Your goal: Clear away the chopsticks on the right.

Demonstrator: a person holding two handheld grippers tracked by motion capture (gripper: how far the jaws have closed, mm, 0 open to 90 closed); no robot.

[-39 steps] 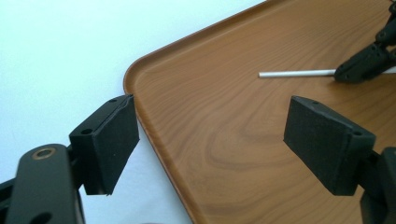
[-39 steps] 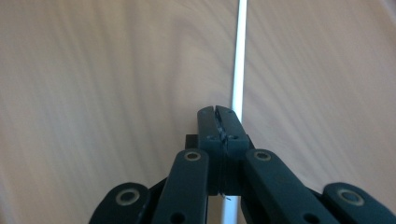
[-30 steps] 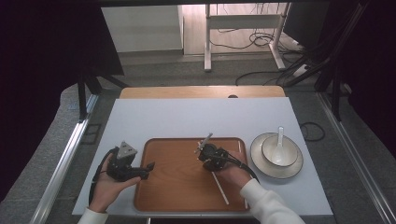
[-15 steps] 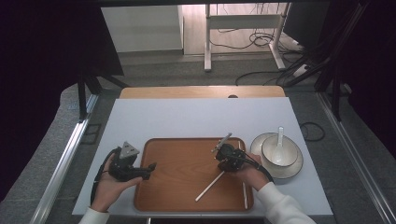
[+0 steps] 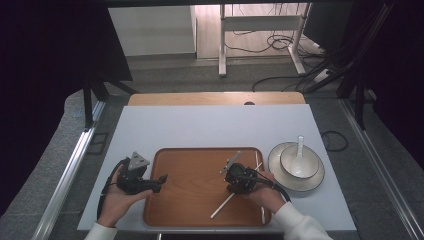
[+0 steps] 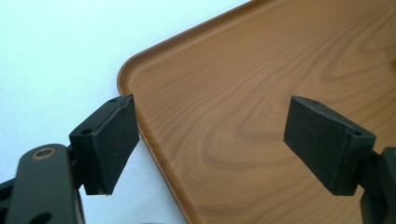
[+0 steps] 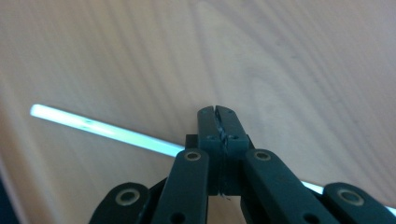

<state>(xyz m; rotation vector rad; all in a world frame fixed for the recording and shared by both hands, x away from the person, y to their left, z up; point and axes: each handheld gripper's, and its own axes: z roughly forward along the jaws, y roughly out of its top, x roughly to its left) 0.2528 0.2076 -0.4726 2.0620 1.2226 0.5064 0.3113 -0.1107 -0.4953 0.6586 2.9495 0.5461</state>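
Observation:
A brown wooden tray (image 5: 190, 200) lies on the white table top. My right gripper (image 5: 236, 191) (image 7: 217, 109) is over the tray's right half with its jaws shut. A white chopstick (image 5: 222, 205) (image 7: 102, 128) lies on the tray and runs crosswise under the shut jaws; whether they touch it I cannot tell. A second white chopstick (image 5: 258, 166) lies along the tray's right rim, partly under the person's hand. My left gripper (image 5: 161, 178) (image 6: 210, 140) is held at the tray's left edge (image 6: 140, 126), jaws open and empty.
Right of the tray a white plate (image 5: 315, 182) carries a white bowl (image 5: 299, 161) with a white spoon (image 5: 300, 145) in it. Bare white table top (image 5: 210, 125) lies behind the tray. Cables run over the floor beyond the table.
My right gripper went right, then came back left and nearer. The chopstick under it swung from pointing lower right to pointing lower left. My left gripper stayed put.

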